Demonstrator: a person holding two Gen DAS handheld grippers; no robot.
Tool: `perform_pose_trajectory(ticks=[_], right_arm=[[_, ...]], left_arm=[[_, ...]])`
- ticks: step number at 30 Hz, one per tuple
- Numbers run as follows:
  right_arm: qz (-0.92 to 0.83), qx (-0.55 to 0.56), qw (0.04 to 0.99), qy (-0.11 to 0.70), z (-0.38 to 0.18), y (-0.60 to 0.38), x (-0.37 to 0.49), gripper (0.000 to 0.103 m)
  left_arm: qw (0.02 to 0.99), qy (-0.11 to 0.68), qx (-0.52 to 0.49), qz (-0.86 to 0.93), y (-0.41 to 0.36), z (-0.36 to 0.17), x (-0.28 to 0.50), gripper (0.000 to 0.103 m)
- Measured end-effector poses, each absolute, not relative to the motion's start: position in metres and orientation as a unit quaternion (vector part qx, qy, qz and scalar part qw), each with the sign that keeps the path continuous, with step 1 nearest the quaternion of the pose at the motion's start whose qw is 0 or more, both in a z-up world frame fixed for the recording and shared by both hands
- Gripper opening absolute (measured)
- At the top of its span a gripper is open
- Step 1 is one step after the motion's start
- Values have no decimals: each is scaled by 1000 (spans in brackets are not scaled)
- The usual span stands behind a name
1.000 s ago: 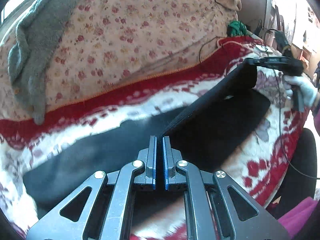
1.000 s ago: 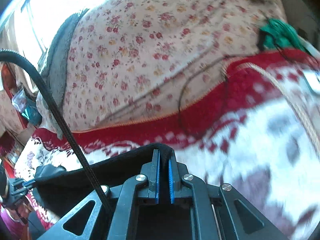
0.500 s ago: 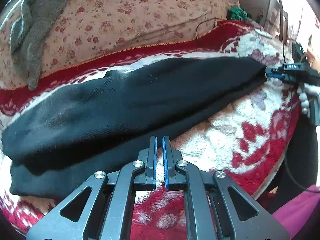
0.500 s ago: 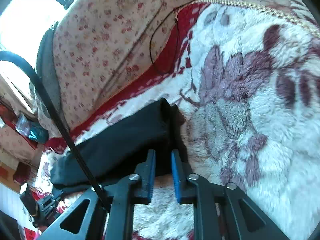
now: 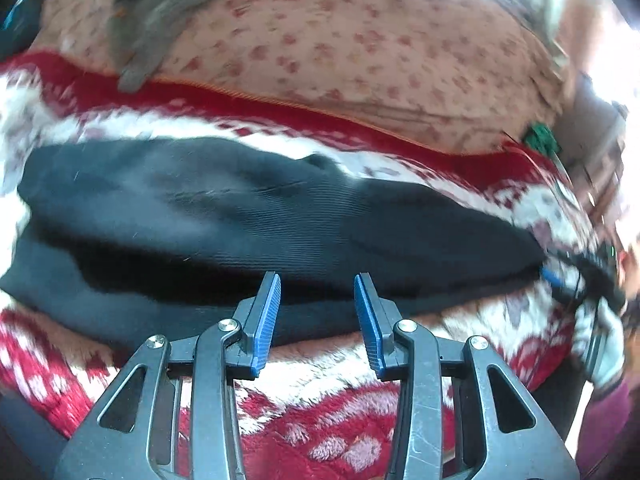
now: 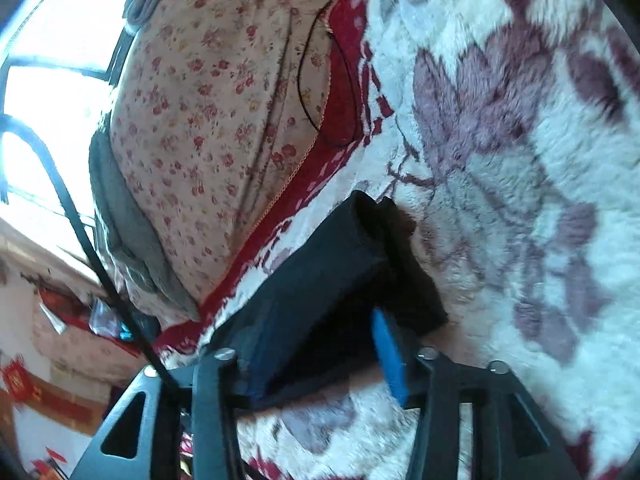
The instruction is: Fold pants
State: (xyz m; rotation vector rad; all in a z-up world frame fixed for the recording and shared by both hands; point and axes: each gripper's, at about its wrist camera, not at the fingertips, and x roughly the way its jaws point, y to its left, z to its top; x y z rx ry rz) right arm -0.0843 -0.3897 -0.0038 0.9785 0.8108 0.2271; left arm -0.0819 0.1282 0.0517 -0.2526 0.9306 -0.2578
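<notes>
The black pants (image 5: 256, 216) lie folded lengthwise in a long band across the red and white fleece blanket (image 5: 328, 364). My left gripper (image 5: 318, 280) is open and empty, its fingertips just over the pants' near edge. My right gripper (image 6: 320, 344) is open, with the pants' end (image 6: 340, 264) lying loose between its blue pads (image 6: 390, 354). The right gripper also shows in the left wrist view (image 5: 572, 276), at the right end of the pants.
A floral quilt (image 5: 360, 48) is heaped behind the pants, with a grey garment (image 5: 152, 20) on it. A thin black cable (image 6: 316, 92) runs over quilt and blanket. A green item (image 5: 540, 138) lies at the far right. A window (image 6: 48, 60) is at the left.
Both grippers have opened and let go of the pants, which have been laid flat on the blanket. The left gripper has moved closer to the pants' near edge.
</notes>
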Motion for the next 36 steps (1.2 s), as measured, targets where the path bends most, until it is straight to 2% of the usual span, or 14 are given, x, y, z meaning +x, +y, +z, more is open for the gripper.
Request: perform_pose_trajectory(ticks=[10,18,19,20,21,22,23,25,32,36], right_arm=[[108,486,777,384,-20,-388,-72,47],[98,511,772,366,-26,-394,-67,47],[98,514,772,361,-26,-395,-67,46],[95,515,775,354,-26,-397,-66,38],[89,508,782,350,-25,-398,-65,26],[83,494,793,346,-23,-398,-63,22],[83,484,802,339,-19,-399,-63,14],[97,473,814,322,-11,-399,-61,9],[106,406,861,289,32,-393,-73,8],[85,367,854,358,15,-385,-78,8]], left_arm=[[871,459,-159,-66,151,37,-86,40],[852,458,-248,-39,165,23,-55,44],[851,456,-260,-35,165,22,-52,44],[849,454,-269,-33,166,22,-50,44],[848,450,-278,-32,167,22,-48,43],[849,448,-278,-31,167,24,-46,26],[851,450,-268,-29,165,26,-43,18],[859,442,-254,-37,164,35,-43,11],[896,387,-203,-72,157,76,-68,9],[891,418,-168,-58,155,51,-80,8]])
